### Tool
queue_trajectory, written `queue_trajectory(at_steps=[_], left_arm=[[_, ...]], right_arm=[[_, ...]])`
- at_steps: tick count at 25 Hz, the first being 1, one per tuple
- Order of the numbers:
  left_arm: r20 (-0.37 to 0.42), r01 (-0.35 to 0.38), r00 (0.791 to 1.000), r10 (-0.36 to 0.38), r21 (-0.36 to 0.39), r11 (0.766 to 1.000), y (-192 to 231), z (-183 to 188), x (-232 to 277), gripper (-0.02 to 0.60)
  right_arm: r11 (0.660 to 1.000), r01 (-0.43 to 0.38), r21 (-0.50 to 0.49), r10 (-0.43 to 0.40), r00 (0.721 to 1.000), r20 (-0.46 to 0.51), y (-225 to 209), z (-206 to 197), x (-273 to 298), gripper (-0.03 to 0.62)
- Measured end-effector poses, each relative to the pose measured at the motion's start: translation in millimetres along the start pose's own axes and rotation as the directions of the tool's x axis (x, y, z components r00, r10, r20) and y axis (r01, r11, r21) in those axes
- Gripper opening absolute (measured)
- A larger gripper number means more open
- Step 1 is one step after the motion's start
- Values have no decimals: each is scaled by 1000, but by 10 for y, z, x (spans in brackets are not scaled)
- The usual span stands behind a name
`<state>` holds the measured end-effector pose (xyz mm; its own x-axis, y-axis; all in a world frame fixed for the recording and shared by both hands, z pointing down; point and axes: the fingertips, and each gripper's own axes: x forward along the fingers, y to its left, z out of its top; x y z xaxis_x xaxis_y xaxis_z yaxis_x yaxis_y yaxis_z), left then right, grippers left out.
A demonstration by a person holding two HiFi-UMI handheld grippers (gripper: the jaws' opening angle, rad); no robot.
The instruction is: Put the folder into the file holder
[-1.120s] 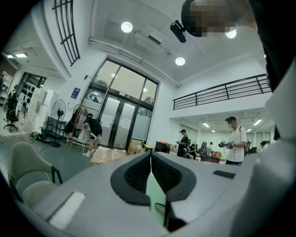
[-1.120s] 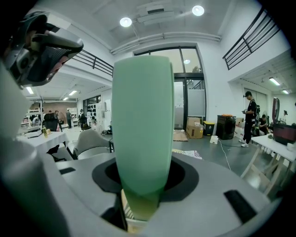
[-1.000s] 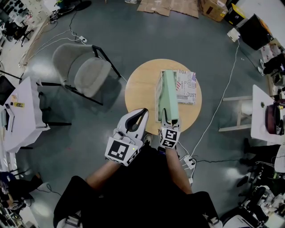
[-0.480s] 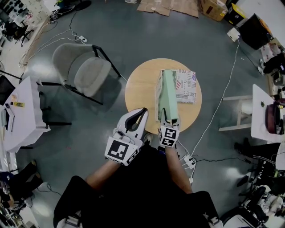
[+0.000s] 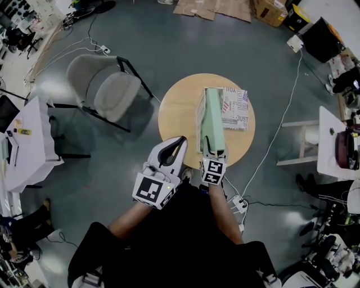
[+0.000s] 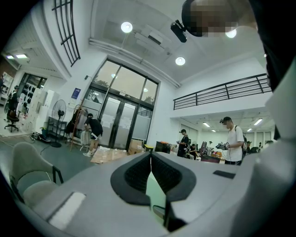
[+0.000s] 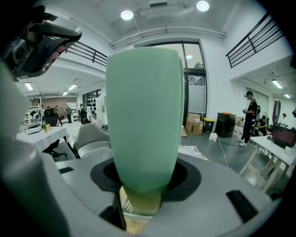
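Tabletop (image 5: 175, 115) bare left of upright folder (image 5: 213, 121), printed box (image 5: 236, 109) just right, chair (image 5: 107, 87) well left

A round table top of pale wood (image 5: 177, 115) looks matt and smooth. The pale green folder (image 5: 212, 121) is smooth plastic with a soft, dull sheen. The white file holder (image 5: 199, 124) beside it has a plain smooth wall; plastic or card cannot be told. A flat printed sheet (image 5: 236, 109) looks like paper. The left gripper (image 5: 182, 139) has a matt light-grey plastic shell and black ribbed pads (image 6: 134, 173), rubbery in look. A grey chair (image 5: 107, 87) has a cloth-like seat and thin black metal legs. The grey floor (image 5: 169, 39) is smooth and faintly glossy, with flat brown cardboard (image 5: 214, 8) on it.
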<state>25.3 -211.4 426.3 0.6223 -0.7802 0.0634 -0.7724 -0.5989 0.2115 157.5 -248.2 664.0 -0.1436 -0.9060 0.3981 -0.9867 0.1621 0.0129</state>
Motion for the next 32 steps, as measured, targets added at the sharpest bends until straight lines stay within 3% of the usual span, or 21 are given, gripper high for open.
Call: queue_trajectory(at_steps=[32], left_arm=[[27,21,999,-22,5,1000,-144,55,-237,11]], right_arm=[[1000,3,-9,-3,999,-33,45,36,-210,215]])
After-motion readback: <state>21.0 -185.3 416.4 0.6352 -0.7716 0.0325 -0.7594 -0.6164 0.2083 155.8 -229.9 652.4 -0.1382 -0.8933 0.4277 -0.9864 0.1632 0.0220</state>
